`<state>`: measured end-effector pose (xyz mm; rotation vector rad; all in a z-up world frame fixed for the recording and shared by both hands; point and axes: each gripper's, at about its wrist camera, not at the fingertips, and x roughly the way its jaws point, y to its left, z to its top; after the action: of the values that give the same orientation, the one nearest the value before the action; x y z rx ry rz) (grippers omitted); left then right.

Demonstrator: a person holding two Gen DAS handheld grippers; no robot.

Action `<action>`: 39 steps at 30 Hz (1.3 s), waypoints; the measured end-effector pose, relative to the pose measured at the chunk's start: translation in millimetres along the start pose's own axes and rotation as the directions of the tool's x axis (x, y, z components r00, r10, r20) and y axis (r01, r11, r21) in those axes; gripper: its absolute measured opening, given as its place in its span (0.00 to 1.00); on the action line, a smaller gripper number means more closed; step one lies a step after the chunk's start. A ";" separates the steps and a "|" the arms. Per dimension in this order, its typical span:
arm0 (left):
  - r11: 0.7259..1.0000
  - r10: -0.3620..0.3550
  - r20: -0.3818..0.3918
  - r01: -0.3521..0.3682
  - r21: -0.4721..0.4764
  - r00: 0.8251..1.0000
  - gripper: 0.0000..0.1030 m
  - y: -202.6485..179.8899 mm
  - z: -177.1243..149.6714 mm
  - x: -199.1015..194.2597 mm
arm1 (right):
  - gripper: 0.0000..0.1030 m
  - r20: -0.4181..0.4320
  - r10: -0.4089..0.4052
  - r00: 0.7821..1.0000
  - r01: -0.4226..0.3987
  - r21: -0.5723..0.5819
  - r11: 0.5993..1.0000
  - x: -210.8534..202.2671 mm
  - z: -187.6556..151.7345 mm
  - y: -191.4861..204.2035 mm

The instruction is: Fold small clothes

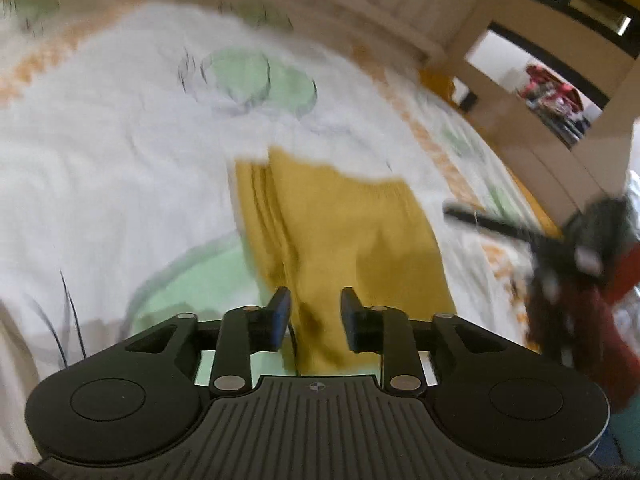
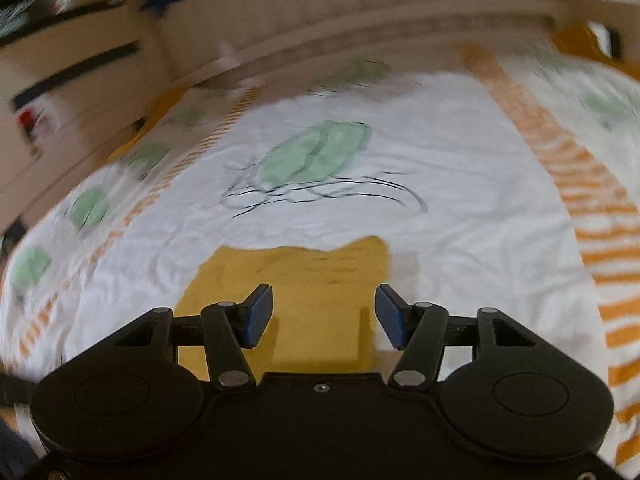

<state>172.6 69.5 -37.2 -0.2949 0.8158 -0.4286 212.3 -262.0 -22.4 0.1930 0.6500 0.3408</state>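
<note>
A small mustard-yellow garment [image 1: 344, 240] lies on a white bedspread [image 1: 120, 168] with green and orange prints. My left gripper [image 1: 316, 314] is open, its fingers astride the garment's near end, just above it. In the right wrist view the same yellow garment [image 2: 304, 292] lies flat under my right gripper [image 2: 324, 316], which is open and empty above its near part. The right gripper also shows in the left wrist view [image 1: 580, 248] at the right, blurred.
A wooden bed rail [image 2: 360, 20] runs along the far edge of the bedspread [image 2: 460, 184]. Wooden shelving [image 1: 560, 92] stands at the right in the left wrist view. A dark red sleeve [image 1: 600, 344] is near the right gripper.
</note>
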 end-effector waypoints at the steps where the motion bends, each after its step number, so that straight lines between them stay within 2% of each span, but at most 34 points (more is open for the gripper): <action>1: 1.000 0.024 0.007 -0.024 -0.001 1.000 0.35 1.5 11.4 6.3 | 0.61 -0.002 0.018 1.000 -0.018 -0.039 0.999 -0.5 -2.8 9.6; 4: 0.997 0.067 0.018 -0.067 -0.025 0.998 0.38 6.6 36.9 29.4 | 0.61 -0.015 0.069 0.998 -0.070 -0.163 0.984 0.6 -13.8 40.2; 6: 0.996 0.083 -0.004 -0.083 -0.045 0.997 0.41 12.2 51.9 49.5 | 0.61 -0.031 0.115 0.993 -0.119 -0.227 0.967 2.2 -21.9 60.1; 9: 0.996 0.062 -0.032 -0.064 -0.069 0.998 0.41 17.6 65.3 75.8 | 0.61 -0.058 0.181 0.982 -0.190 -0.308 0.932 7.3 -35.9 88.5; 12: 0.995 0.047 -0.046 -0.051 -0.081 0.998 0.41 25.8 65.3 87.1 | 0.61 -0.093 0.236 0.967 -0.254 -0.386 0.887 14.6 -50.8 113.9; 16: 0.995 0.022 -0.042 -0.026 -0.093 0.999 0.44 35.0 63.2 85.8 | 0.60 -0.127 0.268 0.955 -0.295 -0.492 0.819 21.7 -68.8 139.6; 18: 0.994 0.004 -0.039 -0.008 -0.105 0.999 0.45 39.2 65.0 91.9 | 0.58 -0.145 0.248 0.958 -0.286 -0.551 0.784 27.6 -78.2 150.4; 20: 0.992 -0.003 -0.040 -0.003 -0.125 0.999 0.47 43.8 65.5 96.6 | 0.56 -0.157 0.227 0.961 -0.275 -0.579 0.767 28.4 -86.2 155.2; 24: 0.991 -0.021 -0.024 0.018 -0.132 0.999 0.48 43.8 73.4 97.9 | 0.43 -0.193 0.199 0.961 -0.274 -0.549 0.790 38.3 -91.5 153.6; 26: 0.990 -0.024 -0.010 0.023 -0.138 1.000 0.48 44.4 78.3 97.5 | 0.32 -0.194 0.200 0.960 -0.274 -0.524 0.806 37.4 -90.6 148.0; 27: 0.989 -0.028 -0.005 0.027 -0.144 1.000 0.48 45.5 80.6 97.5 | 0.17 -0.190 0.205 0.960 -0.275 -0.508 0.816 36.3 -89.2 145.8; 28: 0.988 -0.033 0.003 0.033 -0.153 0.999 0.49 46.4 83.0 96.7 | 0.13 -0.187 0.208 0.960 -0.275 -0.491 0.827 36.2 -87.2 143.5; 34: 0.985 -0.043 -0.004 0.042 -0.165 0.999 0.57 45.3 90.5 103.9 | 0.13 -0.134 0.263 0.956 -0.294 -0.358 0.886 25.4 -72.9 126.3; 39: 0.991 -0.051 -0.072 0.041 -0.131 0.996 0.58 32.4 89.0 127.2 | 0.13 -0.145 0.292 0.945 -0.324 -0.334 0.885 19.6 -68.8 125.2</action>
<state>325.1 45.2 -73.4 -0.4210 0.9134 -0.4328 152.9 -134.0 -51.9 -0.0687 0.6363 0.7722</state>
